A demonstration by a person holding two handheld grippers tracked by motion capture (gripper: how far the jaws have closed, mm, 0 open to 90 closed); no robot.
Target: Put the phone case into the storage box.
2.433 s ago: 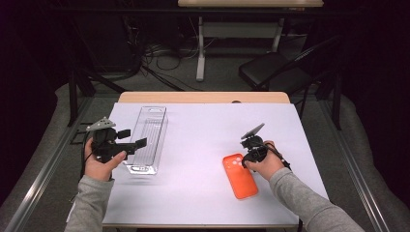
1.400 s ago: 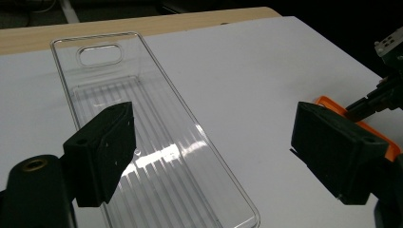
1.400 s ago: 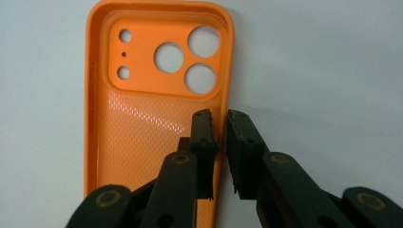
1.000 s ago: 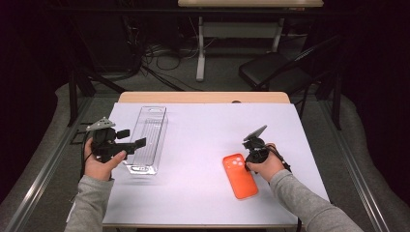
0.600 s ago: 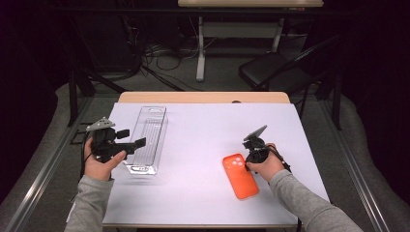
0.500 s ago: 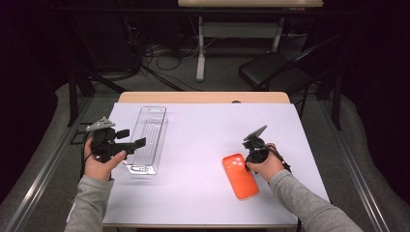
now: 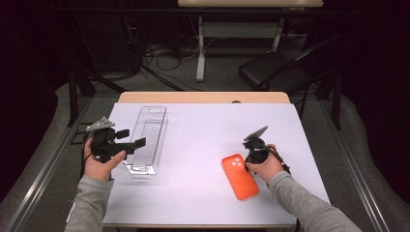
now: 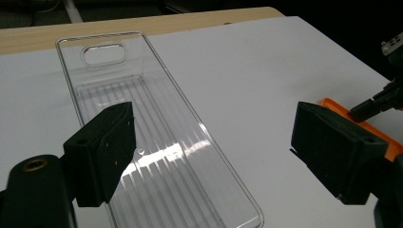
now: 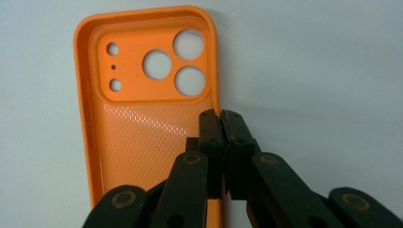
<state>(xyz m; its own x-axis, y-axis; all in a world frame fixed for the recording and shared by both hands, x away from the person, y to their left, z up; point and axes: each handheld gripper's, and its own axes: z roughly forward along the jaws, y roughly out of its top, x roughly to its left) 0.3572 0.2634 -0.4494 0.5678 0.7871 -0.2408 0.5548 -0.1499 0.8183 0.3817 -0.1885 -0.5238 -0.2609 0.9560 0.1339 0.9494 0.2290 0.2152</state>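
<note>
in the high view, the orange phone case point(image 7: 240, 176) is seen lying flat, open side up, on the near right part of the counter point(image 7: 208, 130), with the right gripper point(image 7: 251, 157) set at its right edge. the clear tray point(image 7: 145, 140) lies lengthwise on the left part of the counter, and the left gripper point(image 7: 129, 144) is held just beside its near left side. a risk is judged here: the two things are well apart, so the case would have to be carried across the counter on a thin grip.

in the left gripper view, the jaws are seen wide apart with nothing between them, hovering over the near end of the clear tray point(image 8: 157, 156). if they were lowered carelessly, the light tray could be nudged or skidded.

in the right gripper view, the jaws are closed on the thin right wall of the orange phone case point(image 9: 138, 104), about midway along it. the soft rim could be bent or could slip out when lifted, since only the edge is pinched; the case might then swing and drop.
</note>
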